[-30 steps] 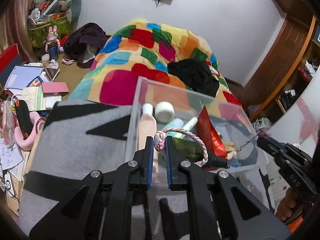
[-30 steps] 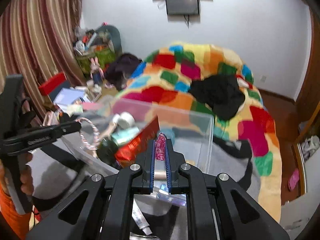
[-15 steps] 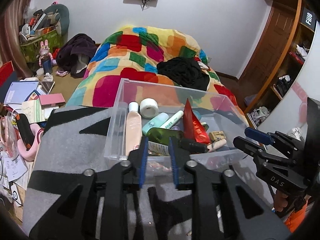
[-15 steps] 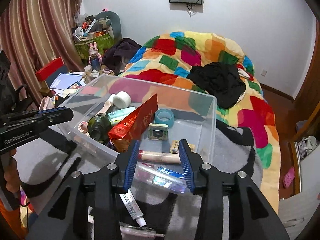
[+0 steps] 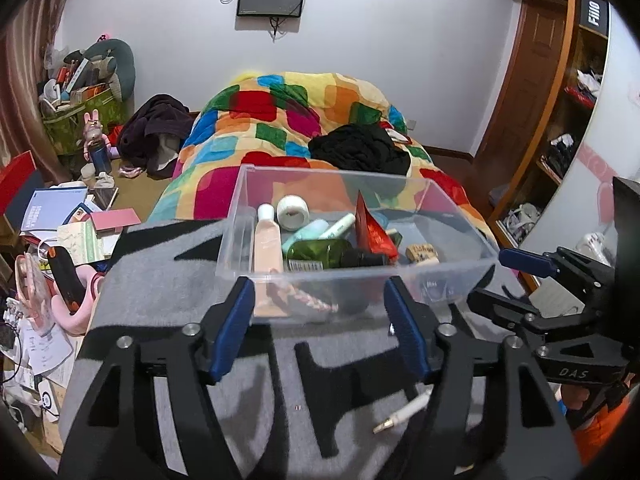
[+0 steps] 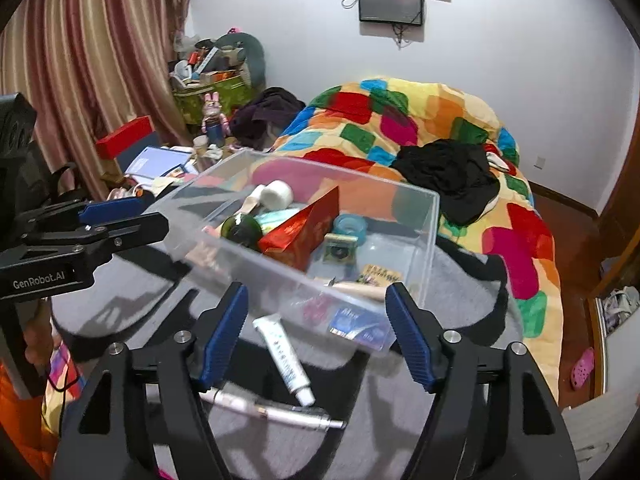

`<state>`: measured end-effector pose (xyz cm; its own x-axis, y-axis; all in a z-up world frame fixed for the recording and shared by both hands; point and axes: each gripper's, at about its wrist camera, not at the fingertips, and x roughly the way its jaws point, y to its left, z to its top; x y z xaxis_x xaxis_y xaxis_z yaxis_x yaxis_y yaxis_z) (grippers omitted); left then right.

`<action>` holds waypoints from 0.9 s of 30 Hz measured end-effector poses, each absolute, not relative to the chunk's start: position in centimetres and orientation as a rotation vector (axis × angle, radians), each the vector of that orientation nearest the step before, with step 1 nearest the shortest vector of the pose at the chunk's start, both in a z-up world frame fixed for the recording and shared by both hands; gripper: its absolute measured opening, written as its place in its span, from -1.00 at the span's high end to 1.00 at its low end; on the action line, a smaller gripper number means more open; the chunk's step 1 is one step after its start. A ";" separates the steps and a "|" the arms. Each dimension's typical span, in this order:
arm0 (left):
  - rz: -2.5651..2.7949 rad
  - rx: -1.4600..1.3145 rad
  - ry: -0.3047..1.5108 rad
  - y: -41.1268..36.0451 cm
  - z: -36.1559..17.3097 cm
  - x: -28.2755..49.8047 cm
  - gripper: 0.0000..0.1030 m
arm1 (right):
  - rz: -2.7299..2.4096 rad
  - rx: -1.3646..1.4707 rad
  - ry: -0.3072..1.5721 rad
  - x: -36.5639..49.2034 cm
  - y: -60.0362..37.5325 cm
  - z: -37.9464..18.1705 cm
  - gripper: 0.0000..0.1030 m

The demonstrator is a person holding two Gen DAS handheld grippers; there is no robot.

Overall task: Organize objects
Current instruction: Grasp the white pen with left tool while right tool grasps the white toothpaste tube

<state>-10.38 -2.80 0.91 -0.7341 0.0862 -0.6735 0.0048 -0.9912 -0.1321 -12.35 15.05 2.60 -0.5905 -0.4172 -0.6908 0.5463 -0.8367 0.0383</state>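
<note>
A clear plastic bin (image 5: 456,216) (image 6: 430,236) stands on a grey and black blanket (image 5: 160,264). It holds a pink tube (image 5: 266,248), a white tape roll (image 5: 293,208), a green bottle (image 5: 320,254), a red packet (image 6: 300,232) and a pink braided ring (image 5: 308,300). My left gripper (image 5: 320,320) is open and empty just before the bin's near wall. My right gripper (image 6: 318,320) is open and empty at the bin's near corner. Below it lie a white tube (image 6: 282,356) and a pale pen-like stick (image 6: 276,410) on the blanket.
A bed with a colourful patchwork quilt (image 5: 288,120) and black clothes (image 5: 360,152) lies behind the bin. Books and clutter (image 5: 60,216) cover the floor at the left. A wooden shelf unit (image 5: 560,120) stands at the right. A small white stick (image 5: 400,412) lies on the blanket.
Both grippers let go of what they held, the braided ring and a pink item, opened wide and drew back from the bin. The ring now lies in the bin.
</note>
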 end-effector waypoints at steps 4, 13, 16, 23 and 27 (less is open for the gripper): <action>2.842 -1.173 -0.176 -2.5 -0.3 -9.5 -0.44 | -2.339 1.043 0.282 -12.3 14.1 0.1 -0.32; 2.724 -1.299 -0.128 -1.4 -3.5 -8.2 -0.45 | -2.234 1.162 0.362 -13.3 12.3 -4.6 0.28; 2.684 -1.311 -0.096 -0.7 -4.0 -7.9 -0.45 | -2.208 1.146 0.377 -12.7 12.3 -4.4 0.70; 2.568 -1.320 -0.007 2.1 -5.0 -7.6 -0.45 | -2.282 1.057 0.315 -11.1 14.5 -1.8 0.70; 2.480 -1.330 0.080 4.6 -5.9 -8.3 -0.45 | -2.322 1.024 0.242 -10.3 16.5 -0.1 0.70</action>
<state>-8.33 4.56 -5.93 -0.5125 0.2561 -0.8196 -0.3085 -0.9457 -0.1026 -10.26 16.54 -0.08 -0.5344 -0.4390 -0.7223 0.5786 -0.8130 0.0660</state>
